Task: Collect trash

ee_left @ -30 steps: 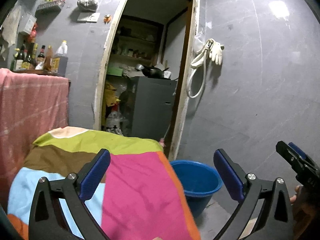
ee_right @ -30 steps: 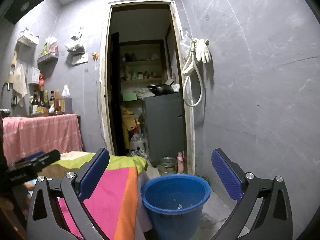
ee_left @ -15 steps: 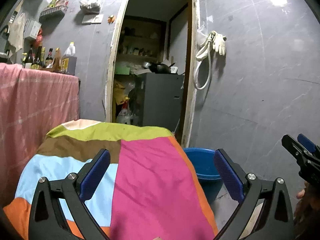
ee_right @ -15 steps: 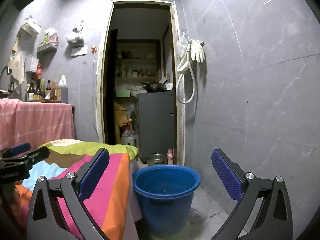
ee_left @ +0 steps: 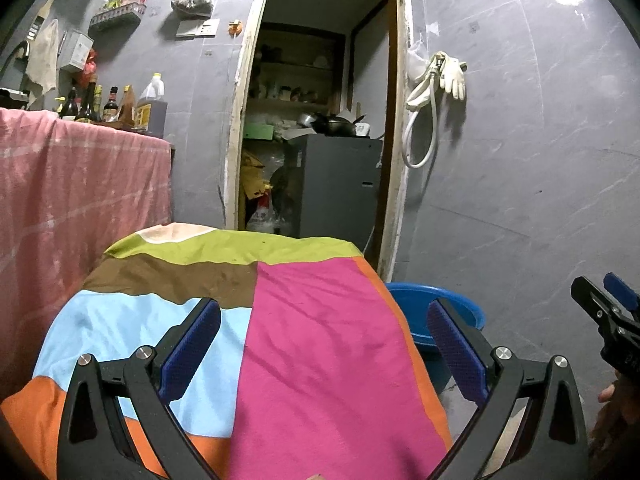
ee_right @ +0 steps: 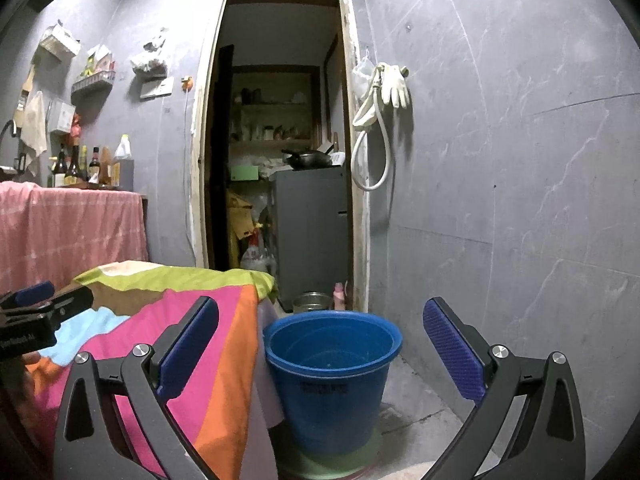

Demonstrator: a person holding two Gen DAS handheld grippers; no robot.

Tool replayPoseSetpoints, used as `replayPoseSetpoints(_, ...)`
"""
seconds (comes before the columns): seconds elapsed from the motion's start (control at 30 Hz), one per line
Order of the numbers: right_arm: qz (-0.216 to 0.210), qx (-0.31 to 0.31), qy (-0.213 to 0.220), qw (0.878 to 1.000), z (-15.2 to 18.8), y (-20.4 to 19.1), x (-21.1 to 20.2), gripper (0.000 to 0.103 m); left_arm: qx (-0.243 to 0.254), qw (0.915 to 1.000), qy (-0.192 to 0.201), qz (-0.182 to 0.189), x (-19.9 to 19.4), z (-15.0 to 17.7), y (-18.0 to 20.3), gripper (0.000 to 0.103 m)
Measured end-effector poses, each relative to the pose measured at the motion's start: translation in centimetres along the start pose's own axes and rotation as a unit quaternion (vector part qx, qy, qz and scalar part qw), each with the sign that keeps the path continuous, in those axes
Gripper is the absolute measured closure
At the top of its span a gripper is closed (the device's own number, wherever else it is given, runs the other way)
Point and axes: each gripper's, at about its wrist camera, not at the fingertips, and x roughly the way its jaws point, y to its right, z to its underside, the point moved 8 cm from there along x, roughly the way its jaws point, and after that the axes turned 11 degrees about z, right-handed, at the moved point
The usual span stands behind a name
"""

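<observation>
Both grippers are hanging wide apart and holding nothing: the left gripper (ee_left: 322,346) over the patchwork cloth (ee_left: 320,340), the right gripper (ee_right: 320,344) facing the blue bucket (ee_right: 332,376). No trash is showing on the cloth or in reach. The bucket is standing upright on the floor, just beside the cloth's right edge, mouth up, long axis vertical. Judging from this, scanning the cloth and floor comes first, with any piece then being dropped from directly above the rim.

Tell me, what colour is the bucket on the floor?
Blue. The bucket shows best in the right wrist view, standing beside the colourful cloth.
</observation>
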Motion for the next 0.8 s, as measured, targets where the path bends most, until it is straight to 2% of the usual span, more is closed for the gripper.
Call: replayPoseSetpoints(0.8,0.018,-0.011,-0.013,1.0,1.5,0.2,1.0,0.0,0.008,0.9999,-0.001,-0.014,0.0,1.0,-1.1,0.002)
